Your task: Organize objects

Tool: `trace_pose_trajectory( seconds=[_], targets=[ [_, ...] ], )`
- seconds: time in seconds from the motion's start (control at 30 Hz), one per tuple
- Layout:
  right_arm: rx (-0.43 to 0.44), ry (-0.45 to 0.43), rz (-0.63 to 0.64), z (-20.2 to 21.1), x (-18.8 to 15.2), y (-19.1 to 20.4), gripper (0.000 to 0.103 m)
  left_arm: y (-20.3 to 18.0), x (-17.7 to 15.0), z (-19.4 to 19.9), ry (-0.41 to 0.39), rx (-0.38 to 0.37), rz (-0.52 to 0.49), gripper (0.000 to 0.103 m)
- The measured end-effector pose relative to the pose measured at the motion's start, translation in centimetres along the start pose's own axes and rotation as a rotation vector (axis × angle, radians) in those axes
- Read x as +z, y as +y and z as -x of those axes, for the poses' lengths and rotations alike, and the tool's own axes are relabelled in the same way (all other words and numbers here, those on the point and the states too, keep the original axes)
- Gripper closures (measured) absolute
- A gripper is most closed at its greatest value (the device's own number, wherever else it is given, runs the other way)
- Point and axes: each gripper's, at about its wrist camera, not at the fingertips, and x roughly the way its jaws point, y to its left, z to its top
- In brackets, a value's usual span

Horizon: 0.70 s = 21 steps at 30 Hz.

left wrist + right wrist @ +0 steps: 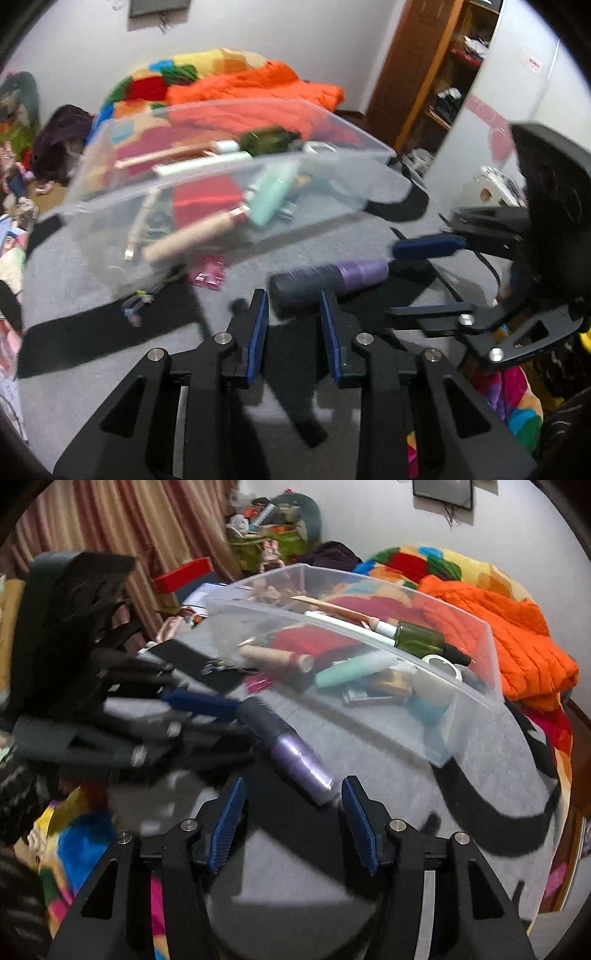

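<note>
A bottle (332, 278) with a dark cap and a purple body hangs just above the grey mat (110, 369). My left gripper (293, 299) is shut on its dark cap end. My right gripper (293, 786) stands open, its pads wide of the purple end (306, 768), which lies between the fingertips. The left wrist view shows the right gripper (393, 280) coming in from the right, one blue pad above the bottle's end and one finger below. In the right wrist view, my left gripper (240, 720) is blurred at the cap. Behind stands a clear plastic bin (258, 158) (332, 624) holding several tubes and bottles.
A pink packet (208, 273) (256, 683) and a small hair clip (136, 302) lie on the mat in front of the bin. An orange jacket (258, 85) (517, 642) and colourful blankets are piled behind it. A wooden shelf (436, 74) stands at the back right.
</note>
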Motion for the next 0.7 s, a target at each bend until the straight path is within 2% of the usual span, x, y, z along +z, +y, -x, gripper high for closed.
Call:
trace_pose_trajectory(
  seconds=[0.03,0.1,0.23,0.4,0.43,0.5,0.63,0.67,0.7],
  targets=[
    [-0.023,-0.005,0.002,0.3,0.0,0.0,0.049,0.2,0.1,0.3,-0.012,0.023,0.001,0.075],
    [-0.048,-0.022,-0.002,0.5,0.3,-0.3,0.041,0.6,0.4,0.2,-0.014,0.072,0.006,0.075],
    [-0.041,-0.021,-0.006,-0.9,1.9,-0.5,0.039,1.6,1.1,-0.9,0.001,0.193,0.006,0.075],
    [-0.02,0.05,0.025,-4.9,4.3,0.0,0.04,2.5,1.3,-2.8,0.059,0.222,0.015,0.075],
    [-0.017,0.062,0.03,-5.6,4.6,0.0,0.042,2.5,1.2,-3.0,0.066,0.223,0.013,0.075],
    [-0.005,0.075,0.033,-6.3,4.8,0.1,0.057,2.4,1.4,-3.3,0.073,0.237,-0.002,0.075],
    [0.016,0.051,0.014,-5.7,4.0,-0.3,0.078,2.3,2.0,-4.0,0.084,0.246,-0.007,0.075],
    [0.021,0.047,0.004,-5.5,3.8,-0.5,0.08,2.3,2.2,-4.1,0.082,0.245,-0.007,0.076],
    [0.021,0.04,-0.005,-5.2,3.5,-0.6,0.08,2.2,2.2,-4.2,0.078,0.242,-0.009,0.081]
  ],
)
